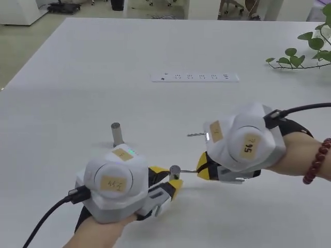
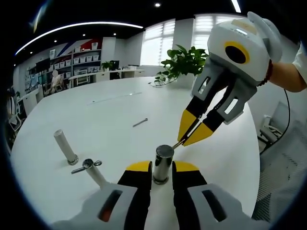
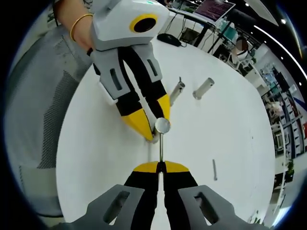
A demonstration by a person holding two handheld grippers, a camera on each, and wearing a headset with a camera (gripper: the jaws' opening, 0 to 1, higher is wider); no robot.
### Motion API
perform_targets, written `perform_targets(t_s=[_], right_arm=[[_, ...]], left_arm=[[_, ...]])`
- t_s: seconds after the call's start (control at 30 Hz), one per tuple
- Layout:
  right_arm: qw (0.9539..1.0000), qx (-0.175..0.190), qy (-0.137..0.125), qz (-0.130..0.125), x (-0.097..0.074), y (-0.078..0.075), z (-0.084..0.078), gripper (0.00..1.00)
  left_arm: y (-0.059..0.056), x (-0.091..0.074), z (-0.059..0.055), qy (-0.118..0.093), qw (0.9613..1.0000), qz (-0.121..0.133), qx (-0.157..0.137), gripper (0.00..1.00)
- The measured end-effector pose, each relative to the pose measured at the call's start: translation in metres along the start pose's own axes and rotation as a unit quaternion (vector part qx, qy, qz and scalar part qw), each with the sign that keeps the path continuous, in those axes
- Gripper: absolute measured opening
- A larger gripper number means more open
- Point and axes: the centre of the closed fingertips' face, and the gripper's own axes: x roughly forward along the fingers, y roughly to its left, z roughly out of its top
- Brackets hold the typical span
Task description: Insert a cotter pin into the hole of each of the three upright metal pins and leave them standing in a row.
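**Head view.** Two hand-held grippers are held low over a white counter [image 1: 62, 93]. The left tongs [image 1: 168, 177] are extended from the lower left, with the hand under the gripper body. They are closed on an upright metal pin [image 1: 175, 170] that stands on the counter. The right tongs [image 1: 203, 170] are held roughly level from the right, and a bead bracelet [image 1: 316, 163] is worn on that wrist. They are pinched shut on a cotter pin [image 1: 189, 171], which is pointed at the top of the gripped pin. A second metal pin [image 1: 116, 133] is seen upright behind the left gripper. A loose cotter pin [image 1: 196, 135] is laid farther back, and a power strip [image 1: 195, 77] lies beyond it.

**Left gripper view.** The metal pin is clamped between the yellow tips. The right tongs are angled down from the upper right, and the cotter pin's tip is set against the pin's top edge. Whether it is inside the hole cannot be told. To the left a third metal pin [image 2: 96, 173] is seen, with a fitted cotter pin [image 2: 86, 166] through its top.

**Right gripper view.** The cotter pin is held straight ahead between the shut tips, and its far end is touching the metal pin. That pin is flanked by the left tongs, which are angled in from above.
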Motion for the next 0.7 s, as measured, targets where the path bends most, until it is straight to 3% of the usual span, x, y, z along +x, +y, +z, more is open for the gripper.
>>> perform_targets(t_s=[0.23,0.5,0.7], right_arm=[[0.9999,-0.006,0.013,-0.006,-0.0005,0.0002,0.0001,0.04],[0.9976,-0.045,0.046,-0.024,-0.0016,-0.0018,0.0003,0.04],[0.9989,-0.013,0.040,-0.019,-0.0033,-0.0018,0.0019,0.04]], left_arm=[[-0.0012,0.0014,-0.0008,-0.001,1.0000,0.002,-0.002,0.12],[-0.0005,0.0022,-0.0021,-0.004,1.0000,0.004,-0.007,0.12],[0.0001,0.0026,-0.0016,-0.006,0.9998,0.005,-0.016,0.12]])
